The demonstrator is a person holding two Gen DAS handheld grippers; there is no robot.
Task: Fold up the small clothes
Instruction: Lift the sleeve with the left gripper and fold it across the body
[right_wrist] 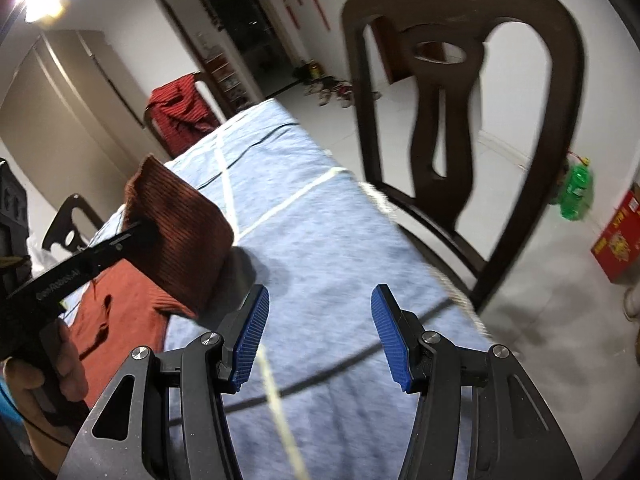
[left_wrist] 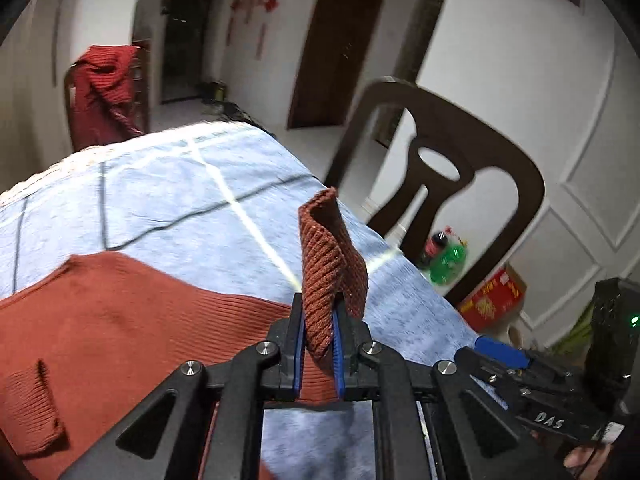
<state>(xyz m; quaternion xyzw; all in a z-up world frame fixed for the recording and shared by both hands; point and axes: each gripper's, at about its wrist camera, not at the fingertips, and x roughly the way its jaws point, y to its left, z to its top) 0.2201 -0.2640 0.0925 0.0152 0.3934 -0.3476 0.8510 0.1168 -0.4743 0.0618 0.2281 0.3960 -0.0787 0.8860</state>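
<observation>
A rust-orange knitted sweater [left_wrist: 120, 320] lies on the blue checked tablecloth [left_wrist: 180, 208]. My left gripper [left_wrist: 318, 332] is shut on the sweater's ribbed edge [left_wrist: 332, 264], which stands up folded between the blue pads, lifted above the table. In the right wrist view the left gripper [right_wrist: 138, 230] holds that lifted fold [right_wrist: 180, 232] at the left, with the rest of the sweater [right_wrist: 120, 312] below it. My right gripper [right_wrist: 320, 334] is open and empty over the tablecloth [right_wrist: 320, 220], to the right of the sweater. It also shows at the lower right of the left wrist view [left_wrist: 500, 350].
A dark wooden chair [right_wrist: 448, 128] stands close at the table's right edge, also seen in the left wrist view [left_wrist: 440, 184]. A red garment [left_wrist: 104, 88] hangs on a chair at the far end. A green bottle [right_wrist: 576, 192] and red box [right_wrist: 618, 236] sit on the floor.
</observation>
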